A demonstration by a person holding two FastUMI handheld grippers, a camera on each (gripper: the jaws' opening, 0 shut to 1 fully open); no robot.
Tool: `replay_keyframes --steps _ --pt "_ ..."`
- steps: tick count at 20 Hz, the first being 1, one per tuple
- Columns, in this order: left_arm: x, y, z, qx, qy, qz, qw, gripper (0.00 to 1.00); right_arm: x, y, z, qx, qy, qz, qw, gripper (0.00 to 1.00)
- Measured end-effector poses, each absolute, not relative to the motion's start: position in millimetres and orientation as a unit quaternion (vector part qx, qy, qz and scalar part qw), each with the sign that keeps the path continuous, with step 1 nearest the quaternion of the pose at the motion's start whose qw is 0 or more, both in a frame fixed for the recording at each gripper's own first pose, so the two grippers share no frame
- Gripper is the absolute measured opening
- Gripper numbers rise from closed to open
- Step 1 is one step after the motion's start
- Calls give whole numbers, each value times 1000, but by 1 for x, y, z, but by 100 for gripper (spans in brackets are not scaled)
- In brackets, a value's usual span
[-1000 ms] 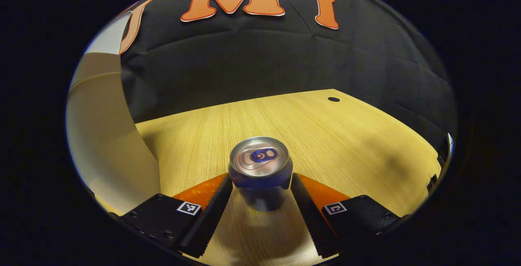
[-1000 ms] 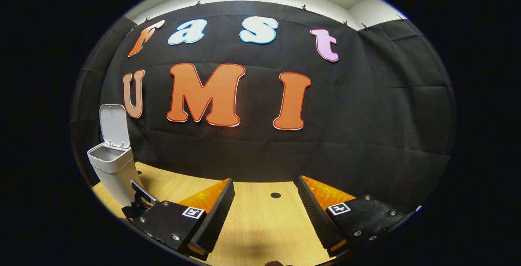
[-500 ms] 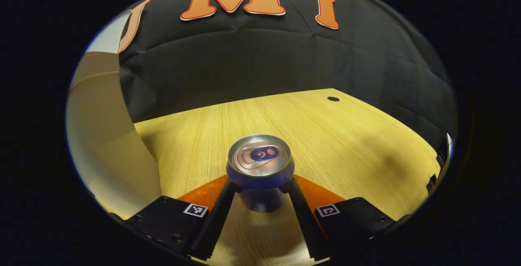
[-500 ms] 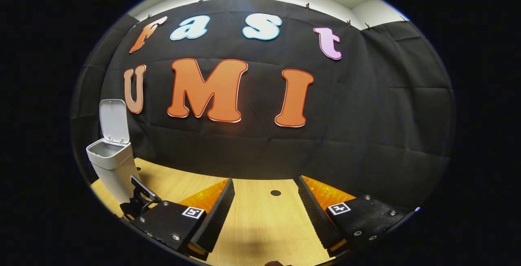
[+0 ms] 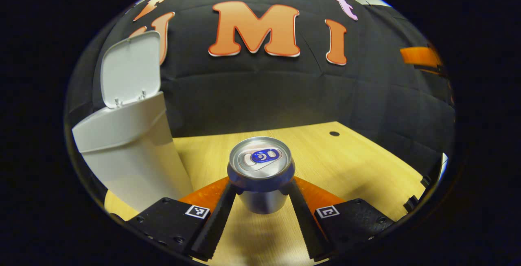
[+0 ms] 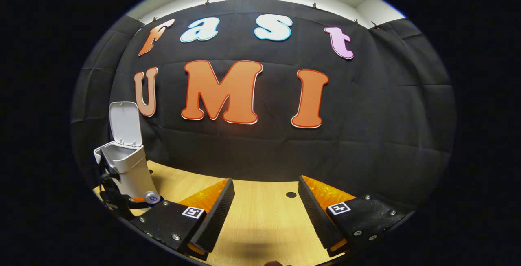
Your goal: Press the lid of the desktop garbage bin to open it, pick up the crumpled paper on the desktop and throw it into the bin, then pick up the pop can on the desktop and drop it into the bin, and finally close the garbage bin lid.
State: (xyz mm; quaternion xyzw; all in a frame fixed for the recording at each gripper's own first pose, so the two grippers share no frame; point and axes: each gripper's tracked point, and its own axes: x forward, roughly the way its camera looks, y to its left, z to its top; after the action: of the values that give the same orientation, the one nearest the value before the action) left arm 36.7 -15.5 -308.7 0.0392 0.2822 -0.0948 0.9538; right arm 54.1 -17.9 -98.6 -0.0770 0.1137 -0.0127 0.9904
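Wooden desktop [image 5: 358, 164]: pale oak grain fills the lower half of your left gripper view and the bottom of your right gripper view [image 6: 260, 213]; a small dark hole [image 5: 334, 133] sits toward its far edge.
Garbage bin [image 5: 130, 156]: white plastic, at the left of your left gripper view, standing on the desktop; in your right gripper view it shows small at the lower left [image 6: 129, 168].
Bin lid [image 5: 130, 68]: tipped up and back on its hinge, so the bin is open; in your right gripper view it stands upright above the bin mouth [image 6: 125, 124].
Your left gripper [image 5: 260, 190]: at bottom centre of its own view, both fingers pressed against the sides of the pop can, narrowed to the can's width.
Your right gripper [image 6: 266, 213]: at bottom centre of its own view, fingers spread wide with bare desktop between them, holding nothing.
Pop can [image 5: 261, 172]: silver top with a blue tab, upright, clamped between your left fingers at lower centre, raised a little off the wood, just right of the bin; its top also glints at the lower left of your right gripper view [image 6: 151, 196], beside the bin's base.
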Motion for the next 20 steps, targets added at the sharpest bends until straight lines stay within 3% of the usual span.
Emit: replay_keyframes --steps 12,20 --pt "1 83 -128 13 179 24 983 78 73 23 -111 -52 109 49 991 94" --pt "-19 175 -65 37 144 131 980 78 94 55 -114 -42 104 77 991 94"
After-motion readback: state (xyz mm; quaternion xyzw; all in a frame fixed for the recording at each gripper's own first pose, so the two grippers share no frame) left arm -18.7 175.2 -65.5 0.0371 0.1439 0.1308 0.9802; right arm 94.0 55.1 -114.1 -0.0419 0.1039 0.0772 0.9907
